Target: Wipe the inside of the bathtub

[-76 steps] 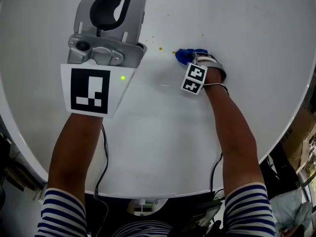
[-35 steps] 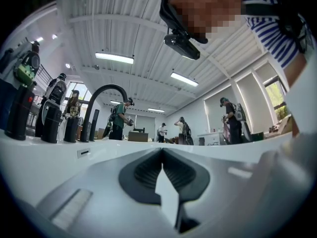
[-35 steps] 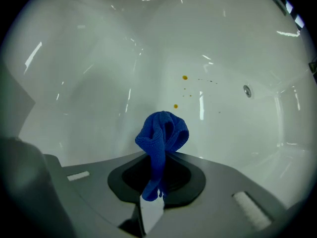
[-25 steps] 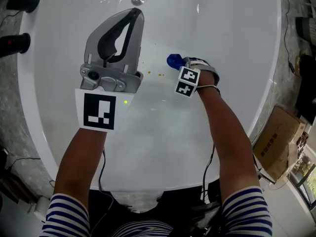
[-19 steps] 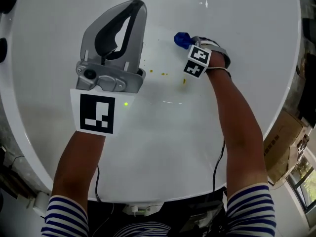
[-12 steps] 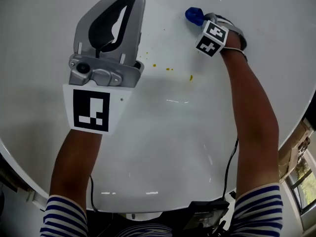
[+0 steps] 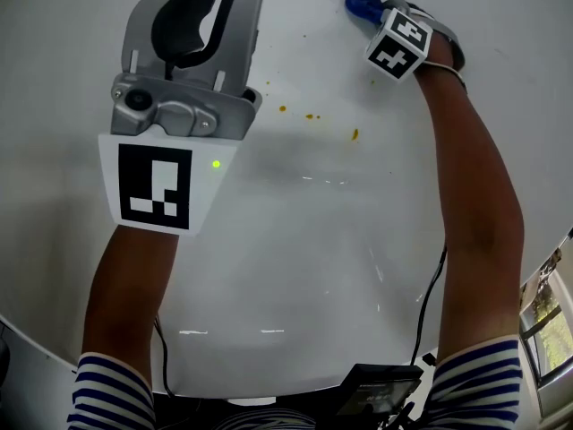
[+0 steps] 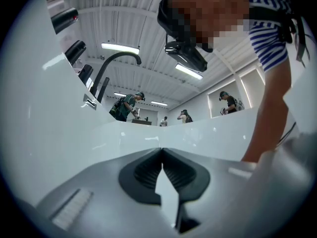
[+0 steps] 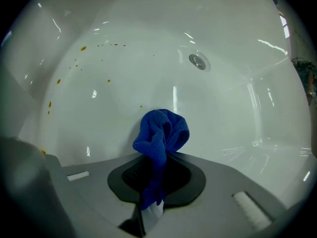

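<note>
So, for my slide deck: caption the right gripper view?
Right gripper clamping a bunched blue cloth inside a white bathtub flecked with orange spots.

Ribbed ceiling (image 8: pixel 124 14), strip lights (image 8: pixel 120 47); black curved faucet (image 8: pixel 113 63); people (image 8: pixel 128 106) far back.

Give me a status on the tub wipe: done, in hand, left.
Done: nothing certain. Most of the bathtub looks plain white, but I can't tell what has been wiped.
In hand: the right gripper is shut on the blue cloth, held low in the tub. The left gripper is shut and empty.
Left: orange spots sit on the floor, with more up the curved side.
</note>
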Demonstrator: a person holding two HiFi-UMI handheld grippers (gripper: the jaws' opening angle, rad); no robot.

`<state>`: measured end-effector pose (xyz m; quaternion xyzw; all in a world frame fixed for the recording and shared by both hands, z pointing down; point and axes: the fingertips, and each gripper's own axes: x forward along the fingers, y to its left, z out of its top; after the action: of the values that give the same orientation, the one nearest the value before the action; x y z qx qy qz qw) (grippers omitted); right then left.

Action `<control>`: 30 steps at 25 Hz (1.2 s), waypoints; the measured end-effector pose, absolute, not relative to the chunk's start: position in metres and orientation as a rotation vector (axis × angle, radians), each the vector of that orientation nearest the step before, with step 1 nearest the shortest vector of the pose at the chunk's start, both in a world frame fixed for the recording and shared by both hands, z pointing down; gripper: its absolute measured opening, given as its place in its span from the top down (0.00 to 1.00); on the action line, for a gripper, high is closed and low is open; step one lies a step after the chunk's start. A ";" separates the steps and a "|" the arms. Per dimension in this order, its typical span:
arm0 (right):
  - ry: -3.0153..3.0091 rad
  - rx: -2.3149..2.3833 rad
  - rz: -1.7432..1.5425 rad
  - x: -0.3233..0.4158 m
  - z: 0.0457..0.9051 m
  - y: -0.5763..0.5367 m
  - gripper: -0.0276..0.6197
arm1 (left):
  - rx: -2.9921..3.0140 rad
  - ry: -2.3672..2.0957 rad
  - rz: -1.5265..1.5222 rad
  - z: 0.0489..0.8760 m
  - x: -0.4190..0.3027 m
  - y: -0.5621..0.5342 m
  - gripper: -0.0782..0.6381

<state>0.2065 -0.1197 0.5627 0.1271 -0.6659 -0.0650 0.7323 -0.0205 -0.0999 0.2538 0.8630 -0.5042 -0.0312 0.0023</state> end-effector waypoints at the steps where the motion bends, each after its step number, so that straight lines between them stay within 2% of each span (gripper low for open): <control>1: -1.464 0.278 -0.144 0.206 0.563 -0.119 0.88 | 2.706 -1.582 -0.100 0.254 -0.020 -0.098 0.89; 30: -1.297 0.079 0.007 0.227 0.562 0.038 0.88 | 2.744 -1.546 -0.113 0.187 -0.011 -0.069 0.89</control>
<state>0.2268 0.0377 0.5620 0.0368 -0.6037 0.0035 0.7963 -0.0109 -0.0692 0.1872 0.8707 -0.4906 -0.0358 -0.0051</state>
